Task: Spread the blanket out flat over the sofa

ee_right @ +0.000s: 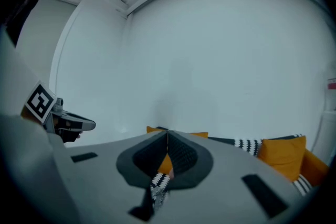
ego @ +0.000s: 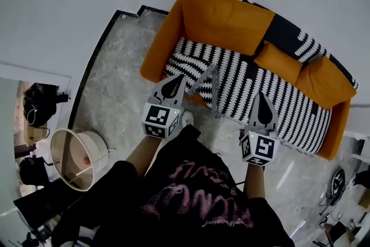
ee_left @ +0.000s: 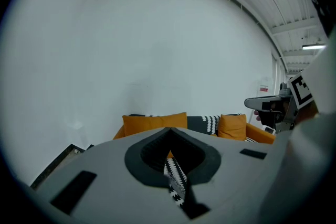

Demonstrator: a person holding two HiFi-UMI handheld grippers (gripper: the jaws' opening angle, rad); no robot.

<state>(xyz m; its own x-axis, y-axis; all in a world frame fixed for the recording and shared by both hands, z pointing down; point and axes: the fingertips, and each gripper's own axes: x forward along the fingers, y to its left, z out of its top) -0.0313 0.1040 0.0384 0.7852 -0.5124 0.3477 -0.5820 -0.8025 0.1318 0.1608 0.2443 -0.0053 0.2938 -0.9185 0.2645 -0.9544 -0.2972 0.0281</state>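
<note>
**Both grippers pinch the blanket's near edge**

The black-and-white striped blanket lies across the seat of the orange sofa, with its near edge held up off the front. The left gripper has its jaws closed tight on a fold of that edge. The right gripper, well apart from it, is clamped on the edge too. An orange cushion leans against the sofa back.

The blanket is soft woven cloth with a fringed edge, and the sofa wears matt, smooth fabric. The floor looks like polished stone, faintly glossy
</note>
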